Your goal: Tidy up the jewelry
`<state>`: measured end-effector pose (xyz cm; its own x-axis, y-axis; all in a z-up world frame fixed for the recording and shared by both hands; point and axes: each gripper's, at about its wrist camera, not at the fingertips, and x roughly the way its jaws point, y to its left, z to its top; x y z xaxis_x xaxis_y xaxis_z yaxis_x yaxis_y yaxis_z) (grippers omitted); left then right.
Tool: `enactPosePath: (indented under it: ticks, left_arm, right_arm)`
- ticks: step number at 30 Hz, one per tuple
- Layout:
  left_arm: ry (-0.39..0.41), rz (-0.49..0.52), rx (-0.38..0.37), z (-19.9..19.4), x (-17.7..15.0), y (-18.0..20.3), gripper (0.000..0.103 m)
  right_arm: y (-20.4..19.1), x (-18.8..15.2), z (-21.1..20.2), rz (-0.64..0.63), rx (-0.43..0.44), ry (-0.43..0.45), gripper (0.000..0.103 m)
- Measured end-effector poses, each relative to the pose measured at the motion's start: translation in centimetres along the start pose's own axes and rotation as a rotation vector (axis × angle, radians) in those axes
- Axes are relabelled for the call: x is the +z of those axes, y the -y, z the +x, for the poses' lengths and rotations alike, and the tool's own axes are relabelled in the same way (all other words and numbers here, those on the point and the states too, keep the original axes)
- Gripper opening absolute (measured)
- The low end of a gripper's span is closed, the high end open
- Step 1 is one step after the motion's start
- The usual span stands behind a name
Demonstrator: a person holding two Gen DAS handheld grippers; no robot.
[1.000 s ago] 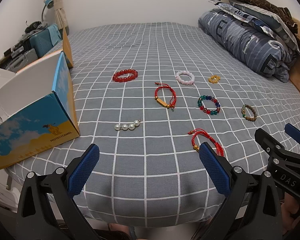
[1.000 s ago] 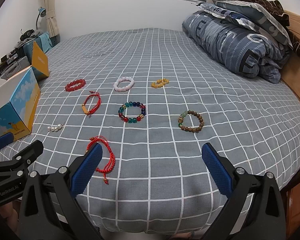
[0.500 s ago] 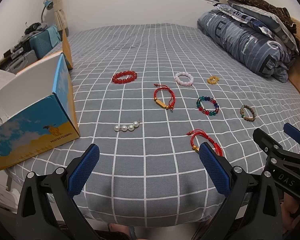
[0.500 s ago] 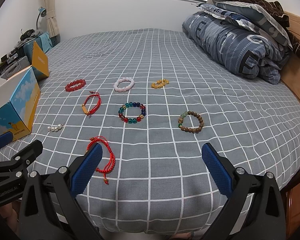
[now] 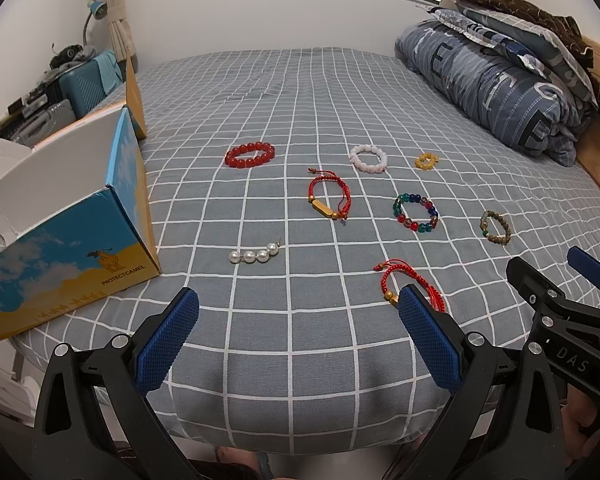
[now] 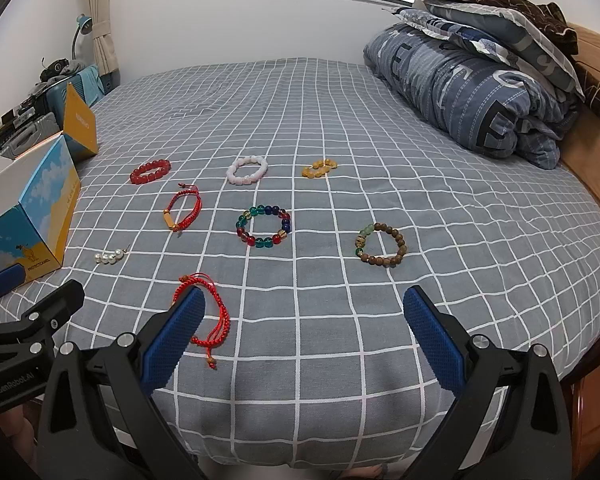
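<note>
In the left wrist view, the left gripper's (image 5: 298, 322) right pad covers part of the near red cord bracelet (image 5: 396, 276). The open box (image 5: 68, 216) runs off the left edge.

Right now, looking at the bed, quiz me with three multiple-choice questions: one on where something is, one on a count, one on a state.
1. The pearl strand lies nearest which thing?
A. folded duvet
B. open box
C. window

2. How many jewelry pieces are on the bedsheet?
A. eight
B. five
C. eleven

3. The right hand-held gripper is:
A. shut on a bracelet
B. open, holding nothing
C. out of view

Answers: B, the open box sits just left of the strand; A, eight pieces count out; B, its blue pads stand wide apart over bare sheet.
</note>
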<state>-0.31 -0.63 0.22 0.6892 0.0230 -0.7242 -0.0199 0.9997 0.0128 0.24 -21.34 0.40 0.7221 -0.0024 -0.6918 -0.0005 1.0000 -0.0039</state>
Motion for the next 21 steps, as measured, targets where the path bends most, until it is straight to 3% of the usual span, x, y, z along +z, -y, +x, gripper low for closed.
enactPosePath:
  ticks: [21]
  left_arm:
    - [0.013,-0.011,-0.011,-0.7,0.7,0.2,0.097]
  right_arm:
    - [1.0,1.1,-0.6,0.008,-0.012,0.014,0.096]
